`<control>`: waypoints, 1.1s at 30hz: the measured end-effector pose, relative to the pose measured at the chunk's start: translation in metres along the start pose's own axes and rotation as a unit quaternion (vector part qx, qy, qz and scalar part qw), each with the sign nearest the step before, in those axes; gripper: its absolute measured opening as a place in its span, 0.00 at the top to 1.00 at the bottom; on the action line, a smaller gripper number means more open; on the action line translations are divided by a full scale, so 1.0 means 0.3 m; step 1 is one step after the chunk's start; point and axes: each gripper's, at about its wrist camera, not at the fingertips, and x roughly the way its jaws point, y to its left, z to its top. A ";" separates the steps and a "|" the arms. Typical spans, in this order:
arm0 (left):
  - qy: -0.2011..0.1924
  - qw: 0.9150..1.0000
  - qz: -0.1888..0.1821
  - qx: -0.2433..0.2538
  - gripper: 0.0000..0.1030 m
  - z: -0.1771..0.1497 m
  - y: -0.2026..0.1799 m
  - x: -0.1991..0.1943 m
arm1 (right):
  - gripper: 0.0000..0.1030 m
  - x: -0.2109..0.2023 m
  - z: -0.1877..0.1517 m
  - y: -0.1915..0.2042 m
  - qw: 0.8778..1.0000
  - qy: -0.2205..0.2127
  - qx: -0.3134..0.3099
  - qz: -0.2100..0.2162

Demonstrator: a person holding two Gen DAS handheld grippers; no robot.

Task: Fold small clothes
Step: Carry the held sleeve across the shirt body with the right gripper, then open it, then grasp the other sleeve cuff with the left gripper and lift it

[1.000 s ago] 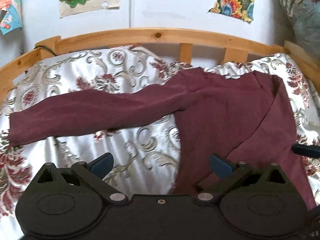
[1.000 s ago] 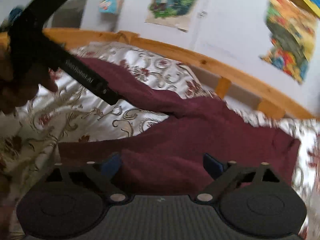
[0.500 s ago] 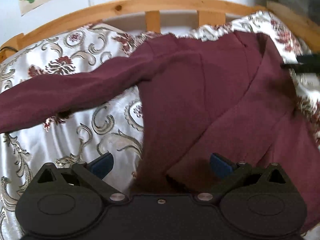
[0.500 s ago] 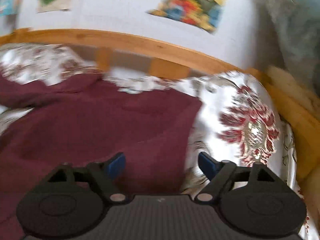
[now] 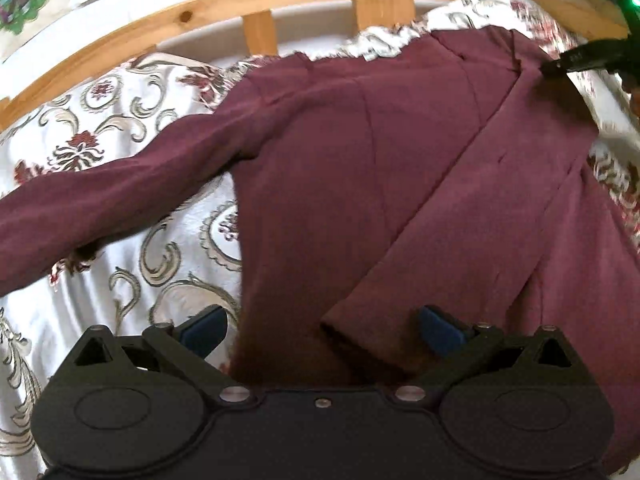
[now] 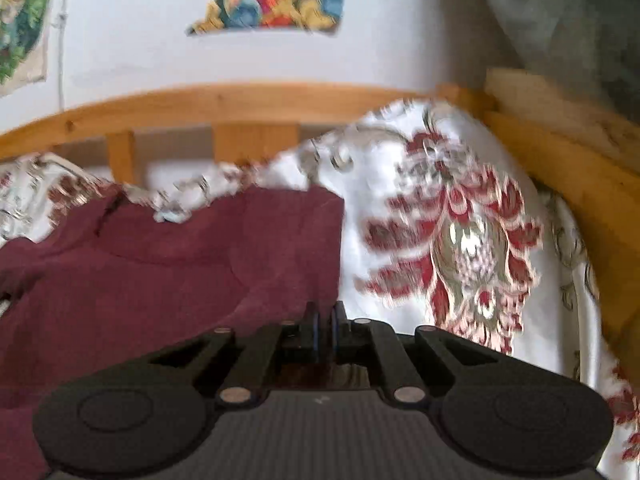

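A maroon long-sleeved top (image 5: pixel 360 168) lies spread on the patterned bedspread (image 5: pixel 100 128). One sleeve stretches out to the left. The other sleeve is folded diagonally across the body, its cuff (image 5: pixel 344 332) lying between the fingers of my left gripper (image 5: pixel 322 326), which is open over the hem. My right gripper (image 6: pixel 325 320) is shut at the top's right edge (image 6: pixel 312 264); whether cloth is pinched between its fingers I cannot tell. It also shows in the left wrist view (image 5: pixel 580 60) at the top's far right corner.
A wooden bed rail (image 5: pixel 256 4) curves along the far side, and its right side rail (image 6: pixel 580 184) runs close beside my right gripper. Posters hang on the white wall (image 6: pixel 264 4) behind. The bedspread (image 6: pixel 460 240) extends to the right of the top.
My right gripper has closed its fingers at the top's right edge. My left gripper has moved closer over the hem and stays open.
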 end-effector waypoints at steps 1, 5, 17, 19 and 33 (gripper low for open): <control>0.003 1.000 0.000 0.003 0.01 -0.002 -0.007 0.008 | 0.87 0.013 -0.013 0.002 1.000 0.010 -0.002 -0.007; -0.002 1.000 -0.004 -0.011 0.01 -0.009 0.004 -0.016 | 0.67 -0.033 -0.047 0.029 1.000 -0.004 -0.004 -0.016; -0.039 0.992 0.086 -0.084 0.01 -0.056 0.246 -0.225 | 0.36 -0.092 -0.211 0.185 0.985 -0.002 -0.143 -0.101; -0.040 0.987 0.106 -0.112 0.01 -0.073 0.336 -0.251 | 0.29 -0.126 -0.205 0.195 0.988 -0.003 -0.126 -0.092; -0.082 0.913 0.216 -0.337 0.16 -0.164 0.950 -0.358 | 0.00 -0.532 -0.319 0.468 0.997 -0.081 -0.011 0.012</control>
